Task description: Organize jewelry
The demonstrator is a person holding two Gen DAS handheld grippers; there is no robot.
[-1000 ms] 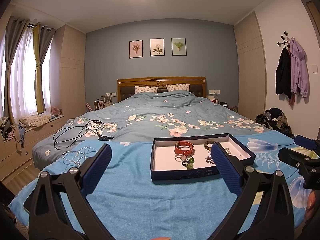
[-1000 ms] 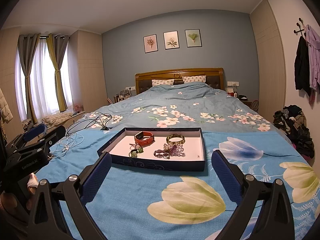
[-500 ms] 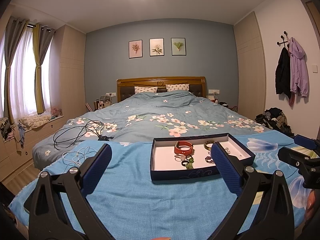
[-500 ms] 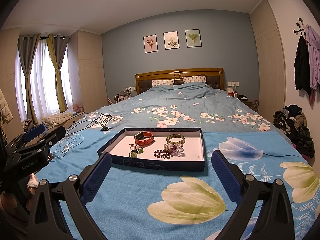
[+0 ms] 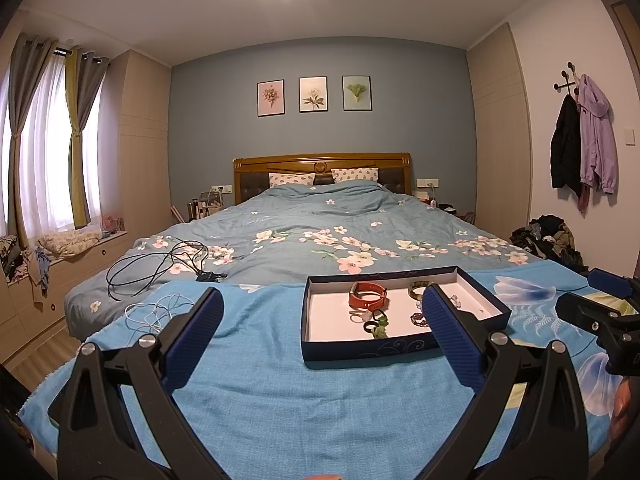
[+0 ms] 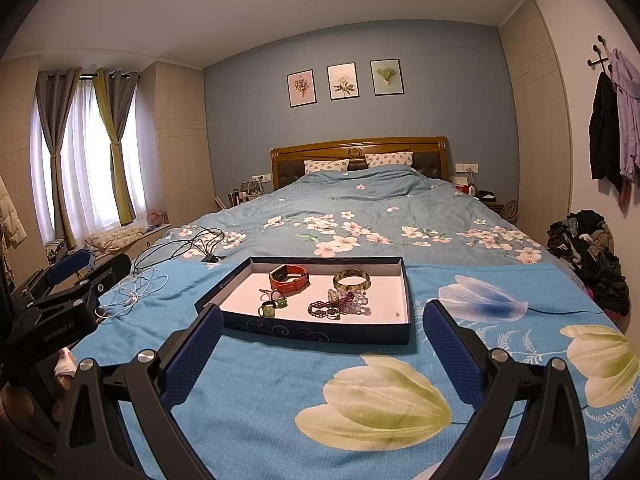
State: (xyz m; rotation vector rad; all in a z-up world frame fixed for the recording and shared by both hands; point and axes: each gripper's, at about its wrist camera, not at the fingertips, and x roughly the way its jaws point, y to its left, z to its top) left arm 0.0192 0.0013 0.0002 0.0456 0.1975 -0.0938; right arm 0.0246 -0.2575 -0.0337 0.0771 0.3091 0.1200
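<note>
A dark blue shallow box (image 6: pixel 316 332) (image 5: pixel 368 350) with a white floor lies on the blue cloth at the foot of the bed. In it lie a red watch (image 6: pixel 289 277) (image 5: pixel 367 295), a gold-green bangle (image 6: pixel 351 279) (image 5: pixel 417 290), green rings (image 6: pixel 274 306) (image 5: pixel 378 326) and a purple bead bracelet (image 6: pixel 340 304). My left gripper (image 5: pixel 322 334) stands open in front of the box's left part, holding nothing. My right gripper (image 6: pixel 320 344) is open too, just short of the box's near wall. Each gripper shows at the edge of the other view: the right gripper (image 5: pixel 600 312) and the left gripper (image 6: pixel 64 292).
White earphone cable (image 6: pixel 132 292) (image 5: pixel 156 312) and black cables (image 5: pixel 160 264) lie on the bed left of the box. A window bench with clothes (image 5: pixel 68 242) runs along the left wall. Piled clothes (image 6: pixel 588 252) sit on the floor at the right.
</note>
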